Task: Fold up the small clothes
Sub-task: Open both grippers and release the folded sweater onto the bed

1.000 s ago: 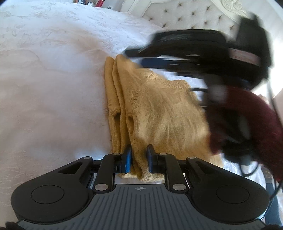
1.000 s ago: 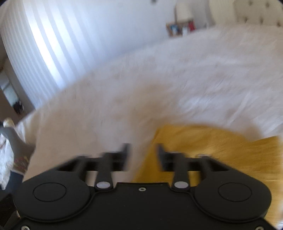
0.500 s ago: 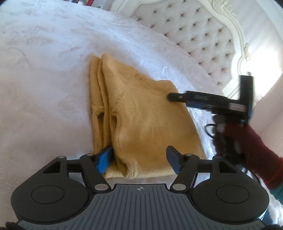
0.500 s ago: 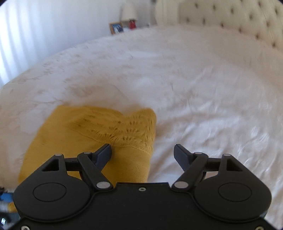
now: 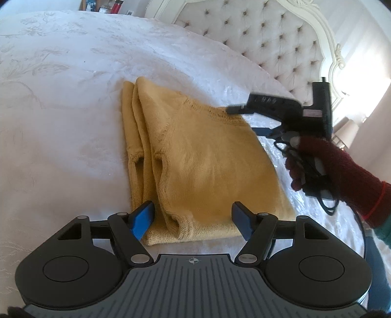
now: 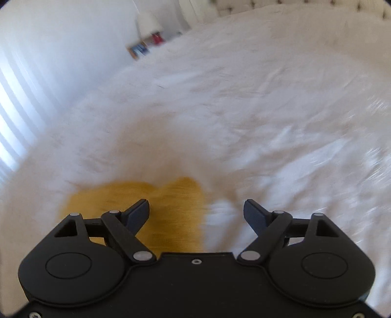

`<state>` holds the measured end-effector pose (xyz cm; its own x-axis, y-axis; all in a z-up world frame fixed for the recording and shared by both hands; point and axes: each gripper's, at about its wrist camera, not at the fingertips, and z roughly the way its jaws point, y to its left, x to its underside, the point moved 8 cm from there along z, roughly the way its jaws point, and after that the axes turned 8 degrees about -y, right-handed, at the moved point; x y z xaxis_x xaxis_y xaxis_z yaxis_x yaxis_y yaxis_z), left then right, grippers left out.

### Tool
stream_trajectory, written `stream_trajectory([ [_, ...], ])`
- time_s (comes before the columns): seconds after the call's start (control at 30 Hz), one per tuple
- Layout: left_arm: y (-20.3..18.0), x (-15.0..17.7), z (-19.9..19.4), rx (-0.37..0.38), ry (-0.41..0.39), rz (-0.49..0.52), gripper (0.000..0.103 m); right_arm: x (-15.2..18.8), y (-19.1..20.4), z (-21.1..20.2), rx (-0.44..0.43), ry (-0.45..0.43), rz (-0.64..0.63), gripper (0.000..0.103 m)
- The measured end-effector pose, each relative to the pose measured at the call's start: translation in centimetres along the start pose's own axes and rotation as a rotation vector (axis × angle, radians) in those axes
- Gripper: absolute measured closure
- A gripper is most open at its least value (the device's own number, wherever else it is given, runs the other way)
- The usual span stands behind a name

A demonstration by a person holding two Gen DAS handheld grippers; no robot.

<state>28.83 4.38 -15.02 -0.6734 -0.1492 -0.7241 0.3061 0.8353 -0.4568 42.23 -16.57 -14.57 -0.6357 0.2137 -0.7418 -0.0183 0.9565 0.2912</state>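
Observation:
A mustard-yellow knit garment (image 5: 200, 161) lies folded in layers on the white bedspread (image 5: 61, 110). My left gripper (image 5: 194, 216) is open and empty, its blue-padded fingers on either side of the garment's near edge. My right gripper (image 6: 196, 211) is open and empty; in the left wrist view it (image 5: 246, 119) hovers at the garment's far right corner, held by a hand in a dark red glove (image 5: 325, 168). The right wrist view is blurred and shows a corner of the garment (image 6: 171, 203) below the left finger.
A tufted white headboard (image 5: 268, 49) stands at the back right of the bed. A bedside shelf with small items (image 5: 107, 5) is at the far edge. A lamp and picture frames (image 6: 146, 36) stand by the wall. Striped blinds (image 6: 12, 122) are at the left.
My left gripper let go of the garment's near edge and opened wide. My right gripper opened and drew back to the garment's far right corner. The garment now lies flat.

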Motion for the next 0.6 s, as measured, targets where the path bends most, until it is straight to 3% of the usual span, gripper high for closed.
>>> stream_trajectory([
  [0.07,-0.1,0.0,0.1,-0.003,0.000,0.011,0.035,0.5,-0.5,1.2,0.058,0.044,-0.063,0.017],
  [0.13,-0.2,0.0,0.1,-0.006,0.002,0.025,0.035,0.1,-0.5,1.1,0.059,0.021,-0.056,0.018],
  [0.27,-0.3,-0.1,-0.2,-0.005,-0.007,0.033,0.034,-0.3,-0.2,-1.1,-0.060,-0.042,0.039,0.018],
  [0.33,-0.3,-0.4,-0.6,-0.013,-0.022,0.032,0.025,0.3,-0.1,-2.2,-0.120,-0.041,0.050,0.018],
  [0.4,0.0,-0.7,-1.0,-0.039,-0.039,0.044,0.009,1.1,0.1,-2.9,-0.177,-0.024,0.052,0.017],
  [0.6,1.7,-0.8,-1.1,-0.071,-0.046,-0.040,0.009,2.9,-0.6,-4.7,-0.220,0.012,0.058,0.017],
])
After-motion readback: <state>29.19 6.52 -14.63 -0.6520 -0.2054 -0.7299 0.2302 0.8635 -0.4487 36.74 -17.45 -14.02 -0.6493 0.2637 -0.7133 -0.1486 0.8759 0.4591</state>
